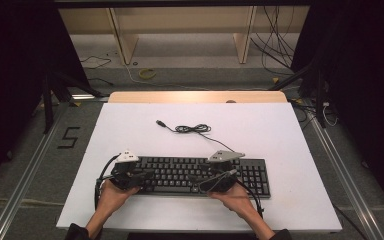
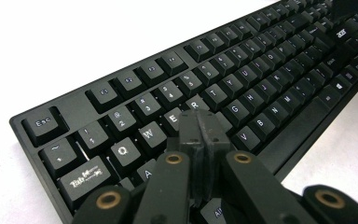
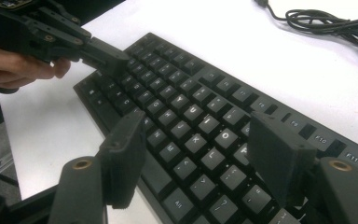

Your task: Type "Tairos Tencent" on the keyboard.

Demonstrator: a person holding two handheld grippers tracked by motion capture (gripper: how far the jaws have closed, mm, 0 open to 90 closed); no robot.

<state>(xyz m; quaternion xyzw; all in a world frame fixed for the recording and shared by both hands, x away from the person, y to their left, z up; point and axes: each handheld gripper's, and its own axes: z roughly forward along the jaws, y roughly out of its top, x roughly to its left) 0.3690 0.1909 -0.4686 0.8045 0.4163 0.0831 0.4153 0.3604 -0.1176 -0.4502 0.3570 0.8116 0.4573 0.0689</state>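
Right now, by item:

Keyboard: a black full-size keyboard [image 1: 200, 175] lies flat on the near half of the white board, long side running left to right, number pad at the right end.

Left gripper: the left gripper [image 2: 198, 128] has its jaws pressed together with nothing between them; the closed tip sits over the letter keys just below E and R, at the keyboard's left end. Whether it touches a key I cannot tell.

Right gripper: the right gripper [image 3: 200, 154] holds its jaws spread wide, hovering above the right-hand letter keys around O and K; nothing is between the pads.

Hands: the left hand [image 1: 111, 196] and the right hand [image 1: 236, 196] come in from the near edge, each wrapped round its gripper.

Cable: a thin black cable [image 1: 192, 129] lies partly coiled on the board behind the keyboard, its plug end free to the left.

Surface: a matte white board [image 1: 130, 125] on a pale wooden table [image 1: 195, 97] whose far edge shows beyond it.

Room: grey floor with metal rails at both sides, loose wires, a yellow ring of cord [image 1: 147, 73], and light wooden frame legs at the back; dark drapes at either side.

Materials: smooth squarish keycaps with pale lettering; blocky matte black jaws with brass-coloured pivots; a grey three-cornered plate on each gripper.
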